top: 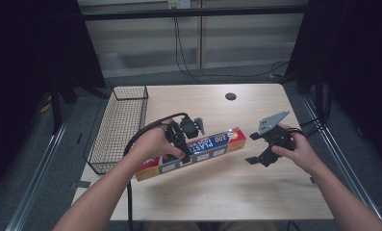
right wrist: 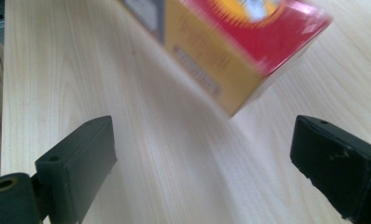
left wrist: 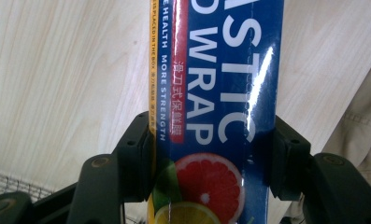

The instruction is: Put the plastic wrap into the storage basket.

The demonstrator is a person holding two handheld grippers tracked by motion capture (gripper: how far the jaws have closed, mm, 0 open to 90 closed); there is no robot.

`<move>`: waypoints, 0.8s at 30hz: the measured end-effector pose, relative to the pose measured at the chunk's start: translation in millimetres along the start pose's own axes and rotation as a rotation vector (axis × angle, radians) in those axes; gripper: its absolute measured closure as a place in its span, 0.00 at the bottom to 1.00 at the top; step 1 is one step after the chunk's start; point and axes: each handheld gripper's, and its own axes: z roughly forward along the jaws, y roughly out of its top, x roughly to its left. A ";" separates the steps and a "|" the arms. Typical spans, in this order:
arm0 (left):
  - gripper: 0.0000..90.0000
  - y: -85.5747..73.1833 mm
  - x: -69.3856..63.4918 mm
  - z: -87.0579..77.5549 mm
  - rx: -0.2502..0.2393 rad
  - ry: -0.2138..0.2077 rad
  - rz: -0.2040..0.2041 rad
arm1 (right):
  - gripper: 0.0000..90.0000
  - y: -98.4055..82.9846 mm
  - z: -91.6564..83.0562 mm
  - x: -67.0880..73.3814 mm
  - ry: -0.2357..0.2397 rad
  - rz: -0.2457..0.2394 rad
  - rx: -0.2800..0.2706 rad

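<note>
The plastic wrap box is long and slim, with a blue face printed in white letters, a yellow side and a red end, and a grapefruit slice pictured near one end. It is closed and lies slantwise above the worktop, its red end nearer the far right. The left gripper clamps it across its width near the middle.

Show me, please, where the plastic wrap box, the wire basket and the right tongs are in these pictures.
plastic wrap box (top: 212,147): high view, its blue printed top face.
wire basket (top: 120,126): high view, its mesh floor.
right tongs (right wrist: 202,163): right gripper view, the open gap midway between the tips.
</note>
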 end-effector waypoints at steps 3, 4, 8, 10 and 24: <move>0.49 -4.0 4.6 -2.4 -0.004 -0.003 -0.029 | 0.07 -2.0 3.4 2.9 0.004 -0.004 0.001; 0.49 -5.4 6.1 -3.1 -0.007 0.001 -0.040 | 0.07 -2.5 4.4 3.9 0.006 -0.004 -0.001; 0.49 -11.1 12.4 -6.2 -0.011 -0.002 -0.077 | 0.07 -3.9 5.3 7.8 -0.003 -0.002 0.000; 0.49 -14.2 15.2 -7.3 -0.014 -0.003 -0.101 | 0.07 -4.4 5.1 9.0 0.003 -0.002 -0.002; 0.49 -26.3 28.3 -20.2 -0.025 0.009 -0.178 | 0.07 -10.1 11.6 15.6 -0.005 0.035 0.007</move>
